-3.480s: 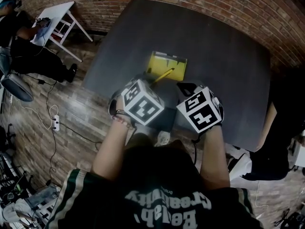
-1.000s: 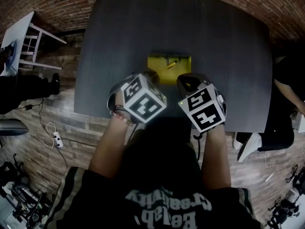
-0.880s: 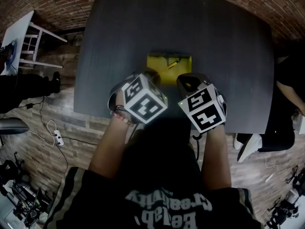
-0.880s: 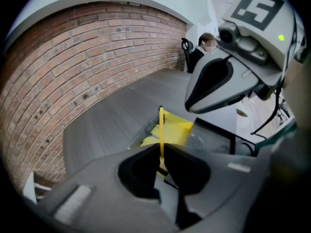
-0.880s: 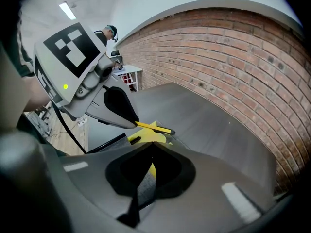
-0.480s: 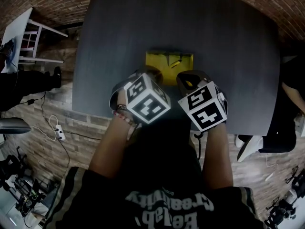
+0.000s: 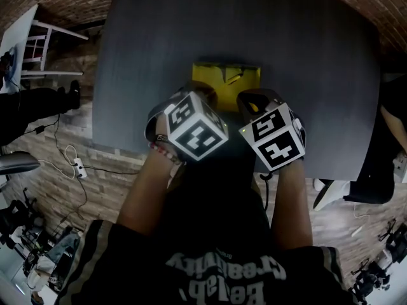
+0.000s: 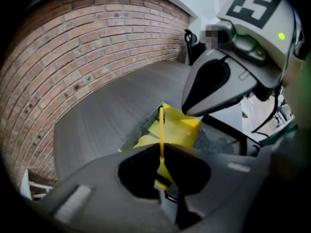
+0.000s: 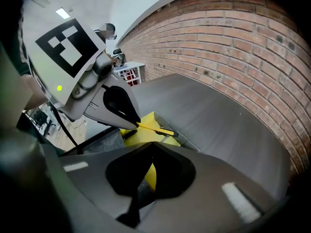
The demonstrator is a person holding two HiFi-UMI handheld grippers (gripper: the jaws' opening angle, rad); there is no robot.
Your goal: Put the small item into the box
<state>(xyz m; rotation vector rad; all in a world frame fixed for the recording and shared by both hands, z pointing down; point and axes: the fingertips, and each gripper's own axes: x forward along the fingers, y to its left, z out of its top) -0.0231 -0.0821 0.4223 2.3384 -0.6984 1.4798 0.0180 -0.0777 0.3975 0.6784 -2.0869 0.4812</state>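
Observation:
A yellow open box (image 7: 219, 81) lies on the dark table (image 7: 159, 30), just beyond both grippers. My left gripper (image 7: 206, 97) is shut on a thin yellow stick (image 8: 161, 125), which points forward over the box (image 8: 182, 130); its far end (image 7: 234, 78) shows above the box's inside. The left gripper view has the jaws (image 8: 162, 147) pinching the stick's near end. My right gripper (image 7: 253, 103) hovers beside it at the box's near right corner, shut with nothing between its tips (image 9: 151, 143). From the right gripper view the stick (image 9: 155, 128) juts out of the left gripper above the box (image 9: 146, 123).
The table's near edge runs under my forearms. A brick wall (image 8: 73, 57) borders the far side. A white stool (image 7: 38, 33) and a seated person (image 7: 32, 110) are at the left, cables and a power strip (image 7: 76, 167) on the floor, another person (image 7: 388, 151) at the right.
Both grippers have sunk toward the box together. The stick, earlier angled high across the box, now reaches lower over its inside. The head view has shifted slightly.

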